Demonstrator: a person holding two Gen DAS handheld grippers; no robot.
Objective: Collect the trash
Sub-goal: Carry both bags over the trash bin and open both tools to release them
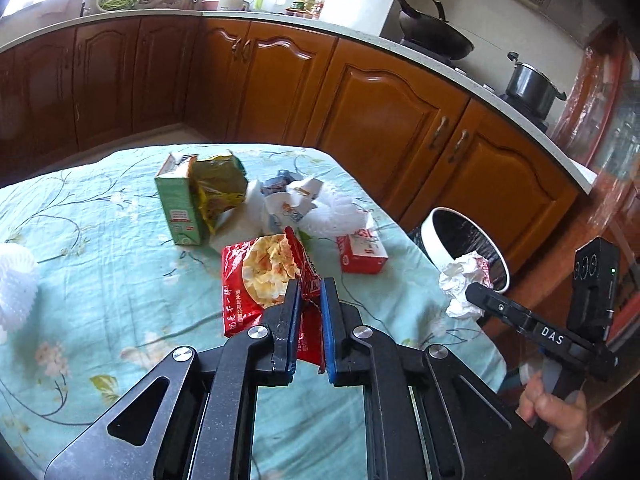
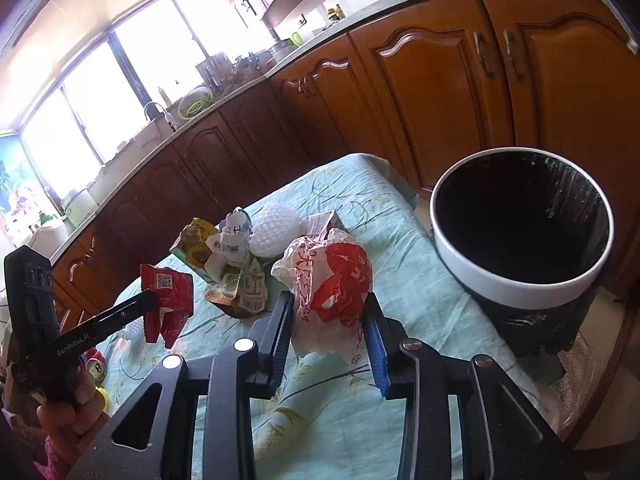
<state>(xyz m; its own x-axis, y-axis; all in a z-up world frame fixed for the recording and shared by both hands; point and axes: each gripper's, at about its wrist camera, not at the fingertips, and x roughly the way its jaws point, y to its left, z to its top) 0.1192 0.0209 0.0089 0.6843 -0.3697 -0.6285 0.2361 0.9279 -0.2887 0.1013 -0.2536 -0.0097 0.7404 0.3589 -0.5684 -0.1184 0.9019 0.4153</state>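
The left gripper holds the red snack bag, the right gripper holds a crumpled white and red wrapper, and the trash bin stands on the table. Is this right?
Not quite. The trash bin stands beside the table, off its edge, as the right wrist view shows. The rest holds: left gripper holds the red snack bag, right gripper the crumpled wrapper.

Right gripper arm (image 1: 552,338): white letters "DAS".
Left gripper arm (image 2: 74,346): white print "GenRobot.AI".
Red snack bag (image 2: 168,304): a QR code on its back; its front carries white Chinese characters, too small to read surely.
Crumpled white wrapper (image 2: 234,236): a large "H".
Other packaging print: illegible.
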